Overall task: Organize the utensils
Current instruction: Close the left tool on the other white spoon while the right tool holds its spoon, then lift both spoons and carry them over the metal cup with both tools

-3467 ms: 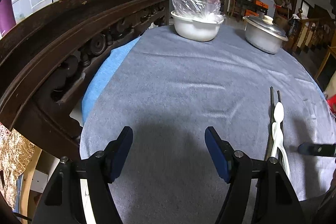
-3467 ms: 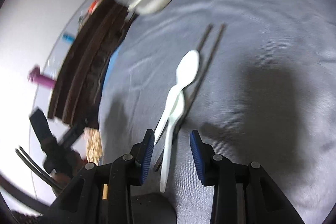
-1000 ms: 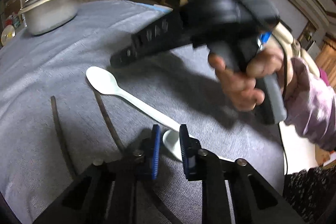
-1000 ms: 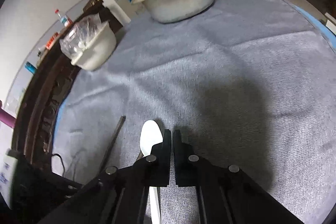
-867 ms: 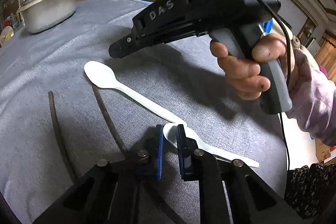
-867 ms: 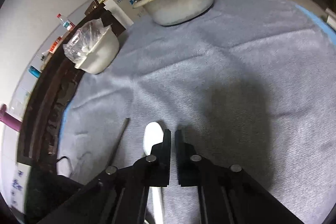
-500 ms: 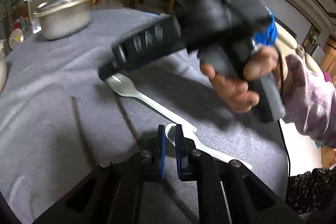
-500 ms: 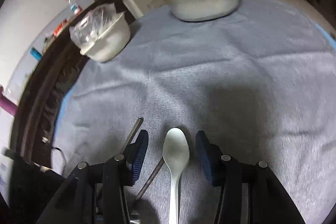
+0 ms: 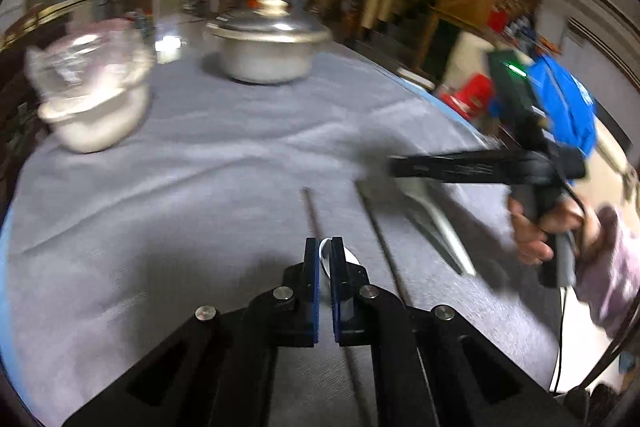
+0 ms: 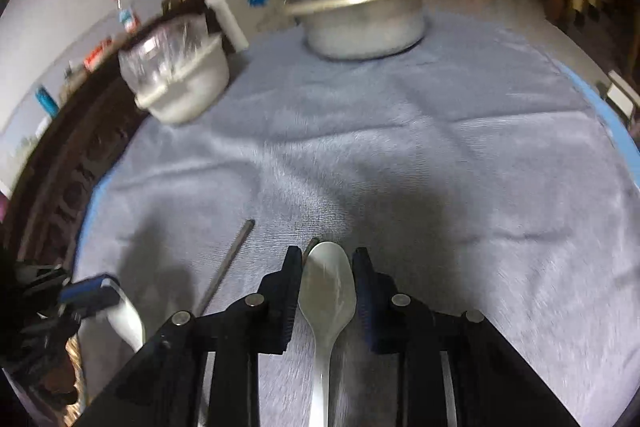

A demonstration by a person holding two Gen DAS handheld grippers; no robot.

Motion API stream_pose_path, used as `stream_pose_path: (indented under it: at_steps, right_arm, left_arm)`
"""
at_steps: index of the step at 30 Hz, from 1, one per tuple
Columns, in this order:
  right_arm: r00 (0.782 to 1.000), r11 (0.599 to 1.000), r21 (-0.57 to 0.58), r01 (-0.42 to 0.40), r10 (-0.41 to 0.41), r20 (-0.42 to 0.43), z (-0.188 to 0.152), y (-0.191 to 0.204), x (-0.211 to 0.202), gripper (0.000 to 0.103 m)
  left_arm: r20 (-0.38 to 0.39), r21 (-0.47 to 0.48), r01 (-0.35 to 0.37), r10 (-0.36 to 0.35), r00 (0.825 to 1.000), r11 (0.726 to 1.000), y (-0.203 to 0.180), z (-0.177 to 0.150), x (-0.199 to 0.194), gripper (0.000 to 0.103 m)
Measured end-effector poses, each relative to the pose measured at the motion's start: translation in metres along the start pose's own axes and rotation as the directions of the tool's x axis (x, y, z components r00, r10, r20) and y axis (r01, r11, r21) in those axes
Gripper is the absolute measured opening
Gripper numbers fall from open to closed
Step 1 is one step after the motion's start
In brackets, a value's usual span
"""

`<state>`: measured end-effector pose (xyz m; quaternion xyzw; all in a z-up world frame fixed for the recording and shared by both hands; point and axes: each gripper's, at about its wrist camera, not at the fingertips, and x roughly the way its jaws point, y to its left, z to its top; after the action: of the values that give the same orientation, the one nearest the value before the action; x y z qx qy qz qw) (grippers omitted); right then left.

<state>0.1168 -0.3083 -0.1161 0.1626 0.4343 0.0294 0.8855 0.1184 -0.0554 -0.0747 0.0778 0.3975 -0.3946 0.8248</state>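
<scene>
Left claw [image 9: 325, 251] clenched on the bowl of a white spoon [image 9: 326, 255], seen edge-on between the blue pads, lifted over the grey tabletop [image 9: 200, 187]; two dark chopsticks [image 9: 376, 227] lying at 12 and 1 o'clock of it. Right claw [image 10: 326, 263] astride the second white spoon [image 10: 327, 291], jaws just closing, pads near the bowl edges but contact not discernible; handle running to 6 o'clock. Lidded metal pot [image 10: 360, 15] at 12 o'clock, plastic-covered white bowl [image 10: 180, 83] at 10 o'clock, both well apart from the spoons.
</scene>
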Motion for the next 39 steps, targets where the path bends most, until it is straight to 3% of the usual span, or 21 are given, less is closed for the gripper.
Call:
stream_pose_path:
  at_steps: [7, 15, 18, 24, 28, 34, 39]
  right_arm:
    - [0.976, 0.992, 0.102, -0.068, 0.045, 0.211, -0.028, -0.007, -0.080, 0.028]
    - [0.905, 0.985, 0.110, -0.130, 0.073, 0.419, -0.074, 0.017, -0.166, 0.028]
    - [0.868, 0.984, 0.090, -0.152, 0.089, 0.489, -0.092, 0.032, -0.196, 0.028]
    - [0.794, 0.984, 0.048, -0.173, 0.110, 0.598, -0.120, 0.060, -0.234, 0.028]
    - [0.761, 0.984, 0.017, -0.175, 0.124, 0.637, -0.132, 0.080, -0.245, 0.028]
    - [0.734, 0.987, -0.020, -0.162, 0.133, 0.666, -0.147, 0.105, -0.245, 0.028]
    - [0.715, 0.992, -0.046, -0.117, 0.116, 0.689, -0.160, 0.122, -0.236, 0.028]
  left_arm:
    - [0.098, -0.145, -0.145, 0.160, 0.982, 0.979, 0.015, -0.012, -0.057, 0.004]
    - [0.164, -0.264, -0.267, 0.316, 0.934, 0.927, 0.015, -0.042, -0.128, 0.004]
    - [0.186, -0.312, -0.298, 0.365, 0.912, 0.902, 0.014, -0.053, -0.154, 0.004]
    - [0.231, -0.369, -0.313, 0.413, 0.881, 0.875, 0.000, -0.076, -0.203, 0.004]
    - [0.260, -0.360, -0.323, 0.426, 0.867, 0.876, -0.020, -0.086, -0.229, 0.004]
    - [0.317, -0.326, -0.311, 0.413, 0.854, 0.893, -0.061, -0.100, -0.258, 0.004]
    - [0.388, -0.305, -0.290, 0.396, 0.832, 0.907, -0.096, -0.101, -0.273, 0.004]
